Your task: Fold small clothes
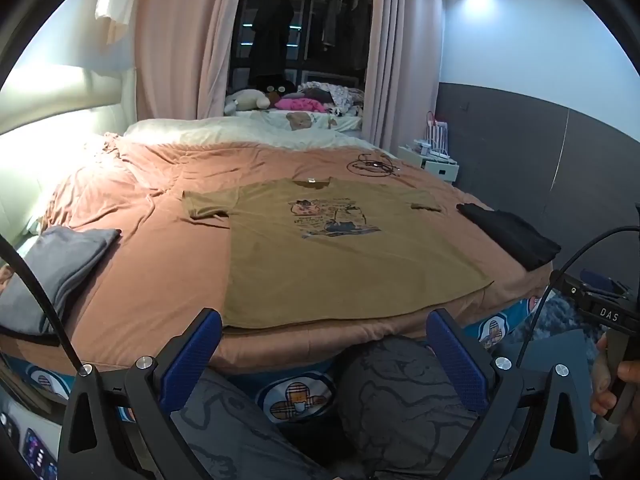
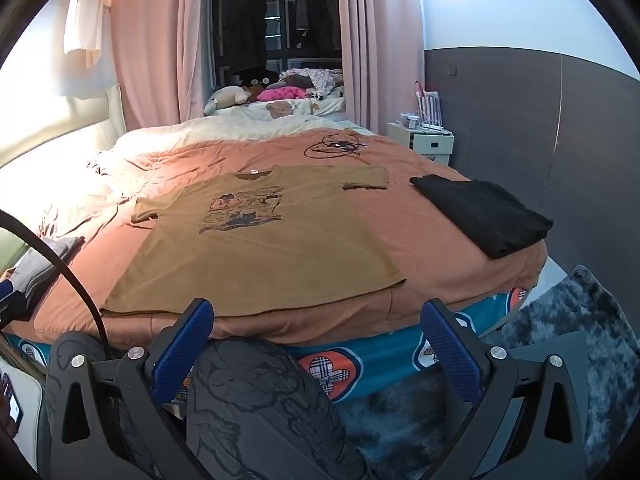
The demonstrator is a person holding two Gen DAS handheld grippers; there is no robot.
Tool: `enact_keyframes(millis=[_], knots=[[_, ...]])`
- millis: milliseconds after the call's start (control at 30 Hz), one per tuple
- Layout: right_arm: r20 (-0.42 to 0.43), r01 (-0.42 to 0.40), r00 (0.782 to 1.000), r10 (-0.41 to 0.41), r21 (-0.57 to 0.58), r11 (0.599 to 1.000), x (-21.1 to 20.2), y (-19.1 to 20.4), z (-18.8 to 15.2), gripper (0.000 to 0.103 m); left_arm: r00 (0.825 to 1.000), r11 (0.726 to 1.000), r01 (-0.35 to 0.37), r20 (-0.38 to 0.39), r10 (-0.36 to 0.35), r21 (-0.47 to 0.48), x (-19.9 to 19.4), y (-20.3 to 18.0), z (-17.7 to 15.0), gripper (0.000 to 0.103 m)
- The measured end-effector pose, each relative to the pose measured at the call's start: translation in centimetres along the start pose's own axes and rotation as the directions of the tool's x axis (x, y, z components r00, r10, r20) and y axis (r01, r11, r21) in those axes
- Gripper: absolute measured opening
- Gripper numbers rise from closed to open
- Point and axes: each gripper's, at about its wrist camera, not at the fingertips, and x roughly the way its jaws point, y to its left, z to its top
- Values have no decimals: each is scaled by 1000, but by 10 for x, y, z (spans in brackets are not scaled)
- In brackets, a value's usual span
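T-shirt [image 1: 320, 248], olive-brown with a cartoon print on the chest, lies spread flat and face up on the orange cover [image 1: 160, 280] of the bed, collar toward 12 o'clock and hem at the near edge of the bed. Both sleeves are laid out to the sides. A folded grey garment [image 1: 60, 264] sits at about 9 o'clock from the shirt, well apart from it; a folded black garment [image 1: 512, 236] lies at about 3 o'clock, near the bed's right edge. A coil of dark cable [image 1: 370, 166] rests beyond the collar at about 1 o'clock.

The left tongs [image 1: 324, 356] hang wide open and empty, short of the hem, over the person's knees. The right tongs [image 2: 318, 344] are likewise spread wide with nothing between them, just before the near edge of the bed.
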Motion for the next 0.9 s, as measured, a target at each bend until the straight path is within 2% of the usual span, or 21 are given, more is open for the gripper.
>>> enact_keyframes(millis=[900], knots=[[6, 6, 1000, -6, -6, 1000, 3, 5, -1, 103, 999, 999, 34, 7, -34, -15, -5, 2, 1, 103]])
